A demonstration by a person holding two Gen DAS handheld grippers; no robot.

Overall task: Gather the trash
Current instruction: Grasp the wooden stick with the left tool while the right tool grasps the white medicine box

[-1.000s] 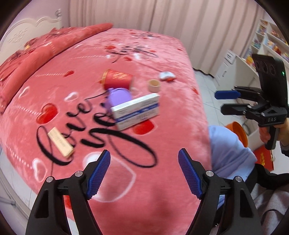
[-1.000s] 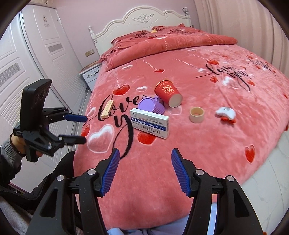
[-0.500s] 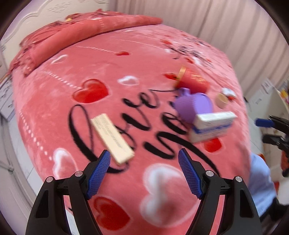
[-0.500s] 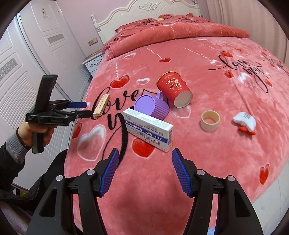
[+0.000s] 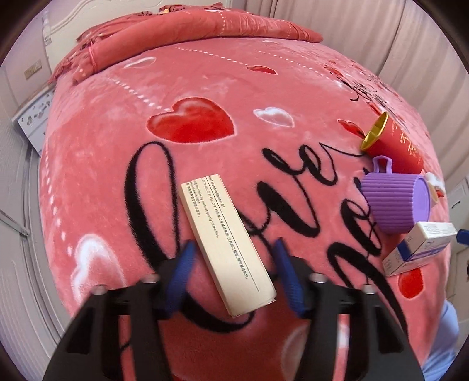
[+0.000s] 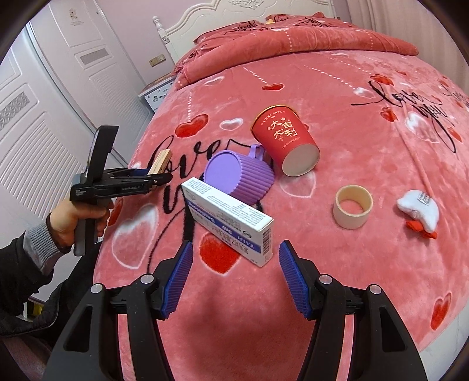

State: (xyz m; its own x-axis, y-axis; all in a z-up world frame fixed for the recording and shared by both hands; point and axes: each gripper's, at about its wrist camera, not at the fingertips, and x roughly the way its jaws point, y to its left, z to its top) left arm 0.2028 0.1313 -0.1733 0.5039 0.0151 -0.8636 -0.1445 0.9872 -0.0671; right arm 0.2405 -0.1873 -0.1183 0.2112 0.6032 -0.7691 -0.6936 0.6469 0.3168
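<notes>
A long cream box [image 5: 225, 243] lies on the pink bedspread [image 5: 205, 73]. My left gripper [image 5: 233, 272] is open, with its blue fingers on either side of the box's near end; from the right wrist view [image 6: 156, 173] it sits low at the box [image 6: 159, 161]. A white and blue medicine box [image 6: 228, 217] lies just ahead of my open right gripper [image 6: 234, 278], which is empty. A purple ribbed cup [image 6: 240, 178] and a red paper cup [image 6: 285, 143] lie on their sides behind it.
A tape roll [image 6: 353, 209] and a small white plush [image 6: 419, 211] lie to the right on the bed. Folded bedding [image 6: 278, 38] and the headboard [image 6: 249, 11] are at the far end. A white wardrobe [image 6: 44, 117] stands left of the bed.
My left gripper swung left and moved in until its fingers straddle the cream box. My right gripper moved closer to the medicine box.
</notes>
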